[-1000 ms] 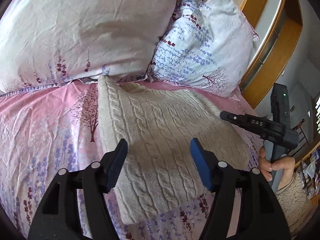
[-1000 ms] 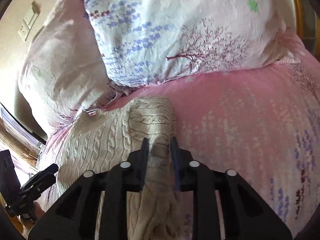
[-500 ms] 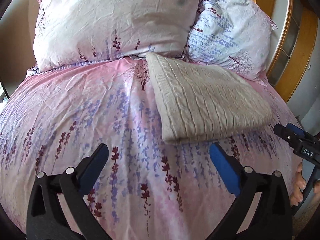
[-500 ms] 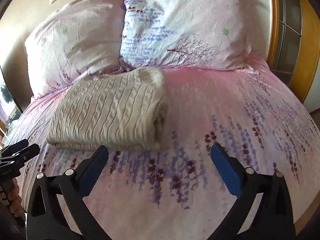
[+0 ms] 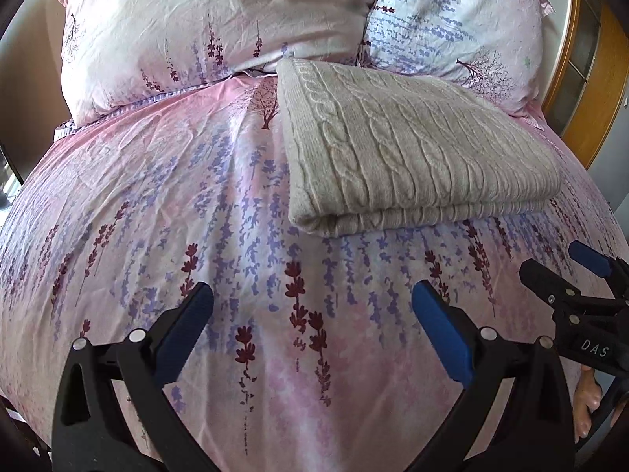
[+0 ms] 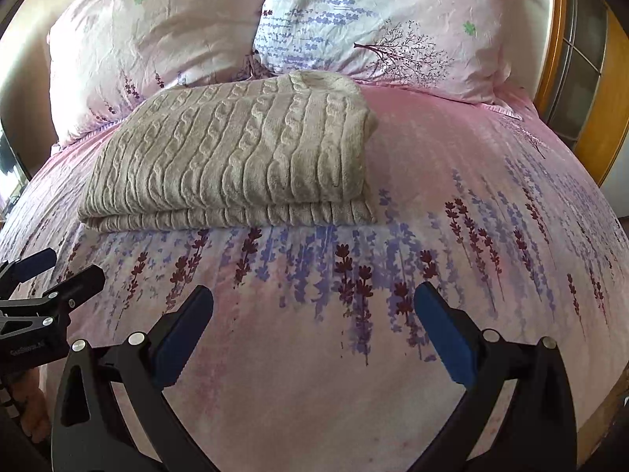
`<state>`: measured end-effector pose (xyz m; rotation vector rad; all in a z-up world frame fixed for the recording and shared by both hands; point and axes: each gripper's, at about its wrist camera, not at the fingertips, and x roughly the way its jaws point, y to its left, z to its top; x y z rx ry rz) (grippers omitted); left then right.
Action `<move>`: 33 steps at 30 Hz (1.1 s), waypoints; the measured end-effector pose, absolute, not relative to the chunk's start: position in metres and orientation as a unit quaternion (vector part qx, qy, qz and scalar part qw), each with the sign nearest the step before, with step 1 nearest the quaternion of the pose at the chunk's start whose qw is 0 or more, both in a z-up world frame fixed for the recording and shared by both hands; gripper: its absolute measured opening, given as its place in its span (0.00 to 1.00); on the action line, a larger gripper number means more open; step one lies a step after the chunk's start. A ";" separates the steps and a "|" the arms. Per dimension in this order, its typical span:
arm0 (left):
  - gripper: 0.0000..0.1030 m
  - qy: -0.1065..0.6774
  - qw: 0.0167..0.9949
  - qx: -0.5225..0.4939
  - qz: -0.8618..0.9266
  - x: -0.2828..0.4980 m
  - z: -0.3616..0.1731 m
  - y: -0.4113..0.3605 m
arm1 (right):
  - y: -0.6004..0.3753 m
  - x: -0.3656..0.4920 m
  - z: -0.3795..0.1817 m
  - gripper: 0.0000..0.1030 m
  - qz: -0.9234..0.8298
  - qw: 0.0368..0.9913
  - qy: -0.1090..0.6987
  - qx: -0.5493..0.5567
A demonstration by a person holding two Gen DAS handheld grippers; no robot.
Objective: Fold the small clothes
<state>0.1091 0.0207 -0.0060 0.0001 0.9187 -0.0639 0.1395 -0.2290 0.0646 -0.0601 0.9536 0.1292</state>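
Note:
A cream cable-knit sweater [image 5: 409, 149] lies folded in a flat rectangle on the pink floral bedspread [image 5: 177, 204], just in front of the pillows; it also shows in the right wrist view [image 6: 236, 157]. My left gripper [image 5: 312, 306] is open and empty, held back over the bedspread short of the sweater's near edge. My right gripper [image 6: 312, 306] is open and empty too, also short of the sweater. Each gripper shows at the edge of the other's view, the right one [image 5: 562, 275] and the left one [image 6: 55, 271].
Two floral pillows [image 5: 220, 23] [image 5: 456, 19] lean at the head of the bed behind the sweater. A wooden headboard and frame [image 5: 582, 90] run along the right. The bedspread [image 6: 471, 216] stretches to the right of the sweater.
My right gripper let go of the sweater and opened. Both grippers pulled back from the sweater toward the foot of the bed. The sweater now lies flat and folded.

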 end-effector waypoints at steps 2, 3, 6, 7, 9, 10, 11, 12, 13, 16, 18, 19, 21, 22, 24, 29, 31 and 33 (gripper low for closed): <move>0.98 0.448 0.894 0.003 -0.028 0.110 -0.008 0.020 | -0.227 0.139 0.064 0.99 0.062 0.885 0.459 -0.034; 0.98 0.449 0.893 0.003 -0.027 0.110 -0.008 0.020 | -0.227 0.139 0.064 0.99 0.062 0.886 0.458 -0.037; 0.98 0.451 0.892 0.010 -0.024 0.111 -0.010 0.019 | -0.225 0.140 0.062 0.99 0.063 0.883 0.463 -0.041; 0.98 0.452 0.892 0.015 -0.022 0.111 -0.010 0.018 | -0.225 0.140 0.062 0.99 0.063 0.882 0.465 -0.040; 0.98 0.452 0.892 0.017 -0.020 0.111 -0.011 0.018 | -0.226 0.141 0.061 0.99 0.064 0.881 0.468 -0.038; 0.98 0.452 0.892 0.016 -0.021 0.112 -0.011 0.018 | -0.225 0.141 0.060 0.99 0.065 0.880 0.470 -0.036; 0.98 0.452 0.892 0.016 -0.021 0.111 -0.011 0.018 | -0.226 0.142 0.059 0.99 0.065 0.878 0.473 -0.035; 0.98 0.452 0.892 0.016 -0.021 0.111 -0.011 0.018 | -0.226 0.142 0.059 0.99 0.066 0.877 0.475 -0.034; 0.98 0.452 0.892 0.016 -0.021 0.111 -0.011 0.018 | -0.226 0.143 0.059 0.99 0.066 0.876 0.476 -0.034; 0.98 0.452 0.892 0.017 -0.022 0.111 -0.011 0.018 | -0.225 0.143 0.058 0.99 0.066 0.876 0.476 -0.036; 0.98 0.452 0.891 0.017 -0.023 0.112 -0.012 0.018 | -0.225 0.143 0.058 0.99 0.067 0.876 0.476 -0.036; 0.98 0.452 0.891 0.018 -0.024 0.112 -0.012 0.018 | -0.225 0.143 0.058 0.99 0.067 0.876 0.476 -0.036; 0.98 0.452 0.891 0.018 -0.023 0.112 -0.012 0.018 | -0.225 0.143 0.058 0.99 0.067 0.876 0.476 -0.036; 0.98 0.452 0.891 0.017 -0.023 0.112 -0.012 0.018 | -0.225 0.143 0.058 0.99 0.067 0.876 0.476 -0.036; 0.98 0.452 0.891 0.018 -0.023 0.112 -0.012 0.017 | -0.225 0.143 0.058 0.99 0.066 0.876 0.476 -0.036; 0.98 0.452 0.891 0.017 -0.023 0.113 -0.012 0.018 | -0.225 0.143 0.058 0.99 0.066 0.876 0.476 -0.036; 0.98 0.452 0.891 0.017 -0.023 0.112 -0.012 0.018 | -0.225 0.143 0.058 0.99 0.066 0.876 0.476 -0.036; 0.98 0.452 0.891 0.017 -0.023 0.112 -0.012 0.018 | -0.225 0.143 0.058 0.99 0.067 0.876 0.476 -0.036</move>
